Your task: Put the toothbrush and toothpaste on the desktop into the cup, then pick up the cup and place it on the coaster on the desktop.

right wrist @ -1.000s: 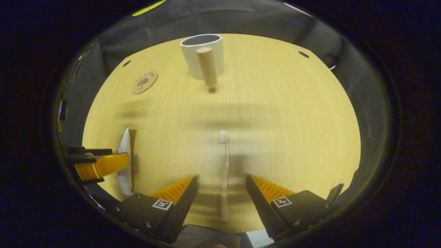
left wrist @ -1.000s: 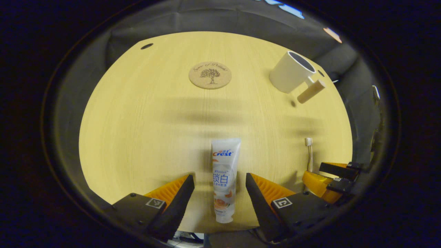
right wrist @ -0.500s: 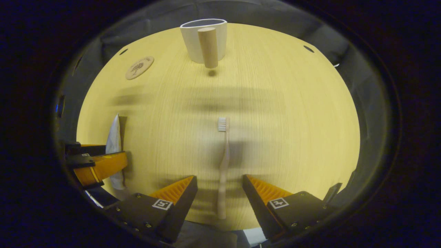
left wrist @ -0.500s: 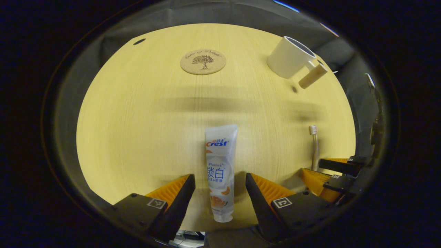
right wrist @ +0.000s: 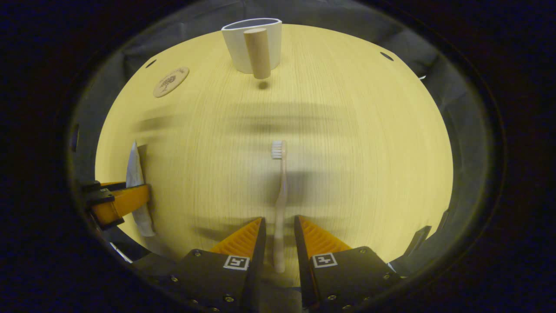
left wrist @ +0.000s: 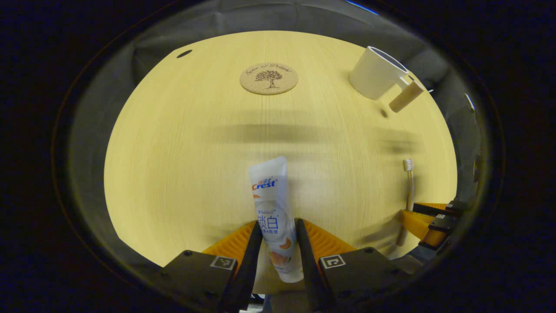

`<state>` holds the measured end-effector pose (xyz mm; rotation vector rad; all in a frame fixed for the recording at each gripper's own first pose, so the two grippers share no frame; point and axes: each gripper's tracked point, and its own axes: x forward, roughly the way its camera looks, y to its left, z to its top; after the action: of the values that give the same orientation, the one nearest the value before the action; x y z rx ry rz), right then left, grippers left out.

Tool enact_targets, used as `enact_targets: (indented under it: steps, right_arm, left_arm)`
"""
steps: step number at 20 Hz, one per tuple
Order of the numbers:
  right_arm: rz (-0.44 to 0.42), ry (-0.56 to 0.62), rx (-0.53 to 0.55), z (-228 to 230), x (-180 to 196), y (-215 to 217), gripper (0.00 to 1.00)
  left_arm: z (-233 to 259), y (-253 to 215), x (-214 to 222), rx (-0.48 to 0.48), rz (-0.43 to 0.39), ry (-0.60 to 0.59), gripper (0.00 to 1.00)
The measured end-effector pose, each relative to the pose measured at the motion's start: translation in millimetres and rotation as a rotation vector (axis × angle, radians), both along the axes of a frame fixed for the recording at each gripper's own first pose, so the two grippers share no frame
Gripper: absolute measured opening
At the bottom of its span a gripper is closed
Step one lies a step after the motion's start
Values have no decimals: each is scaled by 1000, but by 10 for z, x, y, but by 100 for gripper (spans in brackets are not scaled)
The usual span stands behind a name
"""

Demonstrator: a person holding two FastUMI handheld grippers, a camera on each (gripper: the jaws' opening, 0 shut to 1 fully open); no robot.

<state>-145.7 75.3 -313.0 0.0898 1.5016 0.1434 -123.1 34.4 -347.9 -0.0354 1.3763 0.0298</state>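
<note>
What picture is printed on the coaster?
A dark tree on the coaster, clearest in the left gripper view.

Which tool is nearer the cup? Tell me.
Right. The right tool, closed around the toothbrush, faces the cup directly; the left tool sits farther aside, around the toothpaste.

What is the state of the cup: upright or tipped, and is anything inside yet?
Upright: the cup stands on its base, rim up. Toothpaste and toothbrush are not in it. Its inside cannot be seen.

toothpaste near edge, left of toothbrush | coaster, cup behind (cup rightward)
</note>
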Motion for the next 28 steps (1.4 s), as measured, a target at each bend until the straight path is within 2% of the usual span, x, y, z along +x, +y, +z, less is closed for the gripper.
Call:
enact_targets:
  steps: [1,3,5,7,8,10,11,12,21,28]
  right_arm:
    - [11,2,1,-11,-12,5,38]
    - [18,-1,-10,-2,-9,-32,38]
    - [4,27,24,6,-71,26,8]
    - [0,18,39,5,-62,-5,10]
    - [0,22,52,12,-79,1,8]
    - [-5,10,63,25,-47,-15,8]
    - [-26,-4,67,43,-23,0,8]
    - [-22,-5,71,52,-16,-7,4]
    - [-39,-74,123,251,50,26,4]
    - [-51,-230,178,543,302,79,4]
  left_arm:
    - [18,-12,8,2,-7,-2,49]
    - [22,3,0,5,-12,0,47]
    - [11,4,-4,-1,-13,-3,44]
    - [11,21,-9,-4,2,-7,42]
    - [17,15,-24,-11,-5,-1,37]
    - [53,25,-19,-14,7,-12,36]
    - [24,54,-48,-16,-1,-8,28]
    - [44,35,-23,-15,-5,-19,28]
    - [152,53,68,2,-11,-75,28]
    - [368,0,265,-4,-8,-185,28]
